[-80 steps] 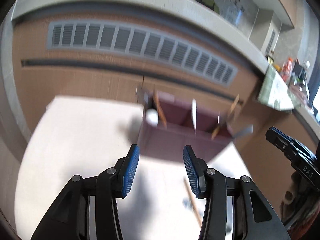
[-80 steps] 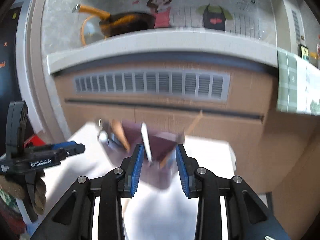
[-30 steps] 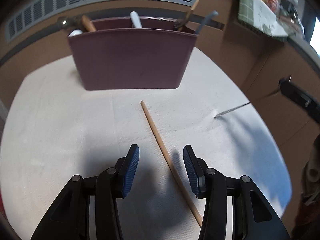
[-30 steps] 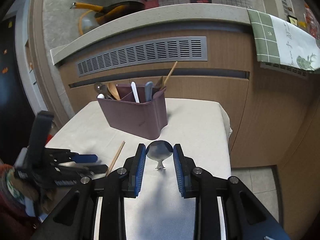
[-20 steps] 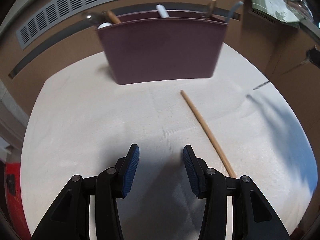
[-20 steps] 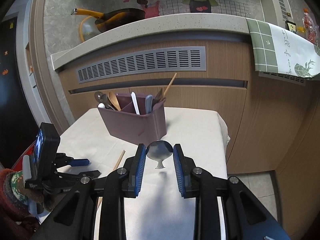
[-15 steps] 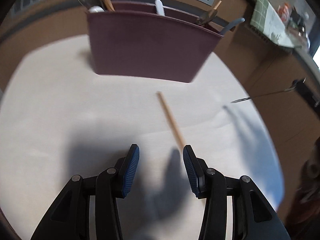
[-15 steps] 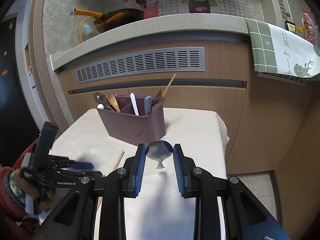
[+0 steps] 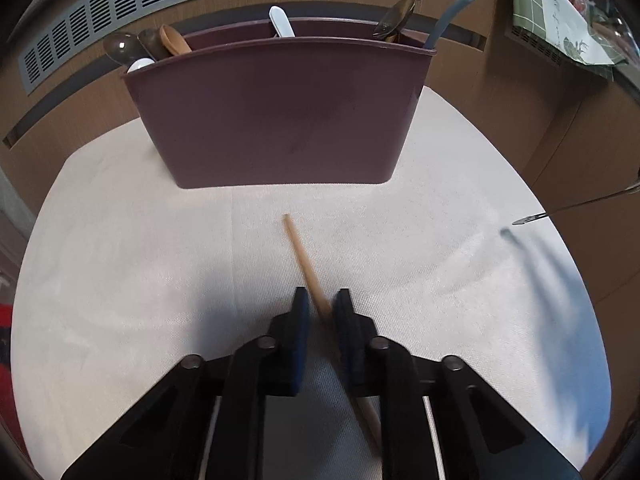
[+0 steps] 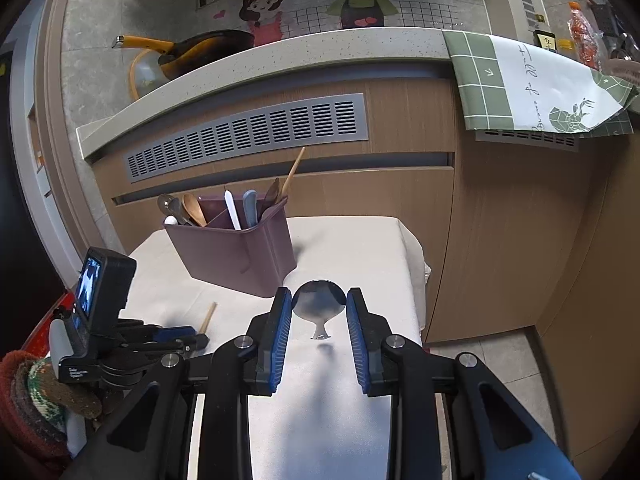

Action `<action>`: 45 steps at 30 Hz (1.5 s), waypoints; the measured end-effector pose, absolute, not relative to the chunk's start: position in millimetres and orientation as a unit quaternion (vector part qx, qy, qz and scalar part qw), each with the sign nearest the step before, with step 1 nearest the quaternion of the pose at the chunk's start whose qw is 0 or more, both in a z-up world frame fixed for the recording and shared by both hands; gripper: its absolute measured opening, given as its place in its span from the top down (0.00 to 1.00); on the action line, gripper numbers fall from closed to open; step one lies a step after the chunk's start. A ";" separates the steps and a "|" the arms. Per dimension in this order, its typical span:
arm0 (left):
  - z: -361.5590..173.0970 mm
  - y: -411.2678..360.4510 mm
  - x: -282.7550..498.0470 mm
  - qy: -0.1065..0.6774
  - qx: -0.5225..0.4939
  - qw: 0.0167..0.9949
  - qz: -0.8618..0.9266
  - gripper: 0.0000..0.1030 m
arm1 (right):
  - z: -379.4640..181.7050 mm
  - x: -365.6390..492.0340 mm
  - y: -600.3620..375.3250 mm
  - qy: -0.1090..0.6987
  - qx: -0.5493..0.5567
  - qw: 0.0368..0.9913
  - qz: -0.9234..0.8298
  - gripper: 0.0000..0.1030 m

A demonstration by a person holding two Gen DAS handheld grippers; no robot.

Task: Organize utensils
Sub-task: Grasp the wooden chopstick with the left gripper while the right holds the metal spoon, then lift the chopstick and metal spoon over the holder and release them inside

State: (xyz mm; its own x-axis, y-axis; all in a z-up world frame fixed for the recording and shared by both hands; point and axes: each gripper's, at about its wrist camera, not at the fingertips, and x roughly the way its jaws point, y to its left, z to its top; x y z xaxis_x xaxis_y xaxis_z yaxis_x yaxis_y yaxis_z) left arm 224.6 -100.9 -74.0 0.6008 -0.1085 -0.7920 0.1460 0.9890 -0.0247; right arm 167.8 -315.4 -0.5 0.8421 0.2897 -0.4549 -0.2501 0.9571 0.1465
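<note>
White tablecloth [image 9: 120, 264]: left claw [image 9: 320, 312] pinches chopstick [image 9: 298, 246]; right claw [image 10: 319, 316] grips spoon [image 10: 319, 304] bowl, right view only

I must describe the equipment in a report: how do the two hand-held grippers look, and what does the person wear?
Both the left hand-held gripper and the right hand-held gripper have black angular bodies with silver bolts and ribbed blue pads. The left one carries a small screen and white lettering, too small to read. The left hand wears a knitted glove, red, green and brown.
</note>
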 end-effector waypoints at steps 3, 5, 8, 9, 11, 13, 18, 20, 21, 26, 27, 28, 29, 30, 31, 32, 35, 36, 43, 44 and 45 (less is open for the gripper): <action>-67.8 -98.7 222.3 0.432 0.013 0.899 -0.076 0.94 | 2.6 166.3 -316.2 0.239 0.041 0.960 0.144 0.75; -57.1 -91.0 214.2 0.416 0.008 0.905 -0.086 0.94 | 5.4 164.7 -315.8 0.237 0.039 0.960 0.146 0.75; -36.3 -75.0 199.5 0.388 -0.019 0.915 -0.105 0.94 | 10.7 161.3 -312.8 0.236 0.038 0.959 0.151 0.75; -29.4 -67.3 195.0 0.379 -0.033 0.918 -0.112 0.94 | 13.1 159.7 -311.0 0.235 0.037 0.959 0.154 0.75; -13.8 -50.1 184.8 0.359 -0.068 0.922 -0.127 0.94 | 18.3 156.6 -306.7 0.235 0.036 0.958 0.160 0.75; -3.8 -35.6 176.7 0.343 -0.088 0.926 -0.132 0.94 | 23.5 154.8 -301.8 0.238 0.039 0.955 0.171 0.75; 32.9 -27.0 170.8 0.293 -0.125 0.938 -0.137 0.94 | 42.1 152.5 -289.2 0.232 0.043 0.954 0.187 0.75; 69.2 -12.8 170.9 0.246 -0.140 0.947 -0.150 0.94 | 61.9 151.2 -281.0 0.209 0.027 0.959 0.190 0.75; 89.5 -9.5 170.3 0.217 -0.138 0.954 -0.153 0.94 | 77.4 150.1 -276.4 0.190 0.014 0.963 0.190 0.75; 182.2 4.1 174.2 0.033 -0.141 0.979 -0.145 0.94 | 157.5 171.2 -255.5 0.134 -0.020 0.972 0.194 0.75; 190.5 5.4 178.6 0.004 -0.145 0.980 -0.134 0.94 | 168.8 181.2 -249.5 0.132 -0.028 0.972 0.192 0.75; 195.5 6.6 184.7 -0.022 -0.148 0.981 -0.125 0.94 | 176.8 191.5 -243.4 0.132 -0.035 0.973 0.187 0.75; 197.3 6.5 192.1 -0.041 -0.148 0.981 -0.117 0.94 | 181.9 202.2 -238.5 0.135 -0.039 0.973 0.182 0.75; 196.4 6.5 201.6 -0.055 -0.146 0.981 -0.110 0.94 | 184.8 215.4 -232.9 0.145 -0.041 0.972 0.180 0.75; 194.8 7.3 209.4 -0.059 -0.144 0.982 -0.109 0.94 | 184.8 224.4 -229.7 0.153 -0.041 0.970 0.183 0.75; 189.8 8.5 218.9 -0.059 -0.141 0.983 -0.104 0.94 | 183.6 233.4 -226.7 0.162 -0.038 0.968 0.187 0.75; 166.8 10.2 255.7 -0.026 -0.144 0.985 -0.088 0.94 | 168.4 260.9 -217.4 0.204 -0.032 0.958 0.197 0.75; 159.4 12.4 264.8 -0.015 -0.150 0.985 -0.086 0.94 | 163.8 266.7 -216.7 0.212 -0.032 0.956 0.199 0.75; 106.8 14.2 314.9 0.047 -0.181 0.979 -0.074 0.94 | 121.8 298.5 -199.2 0.283 -0.040 0.935 0.212 0.75; 100.5 12.7 315.5 0.052 -0.178 0.980 -0.076 0.94 | 118.4 302.0 -196.1 0.289 -0.041 0.932 0.214 0.75; 95.3 10.6 320.1 0.058 -0.176 0.980 -0.077 0.94 | 116.4 304.2 -194.5 0.292 -0.041 0.931 0.214 0.75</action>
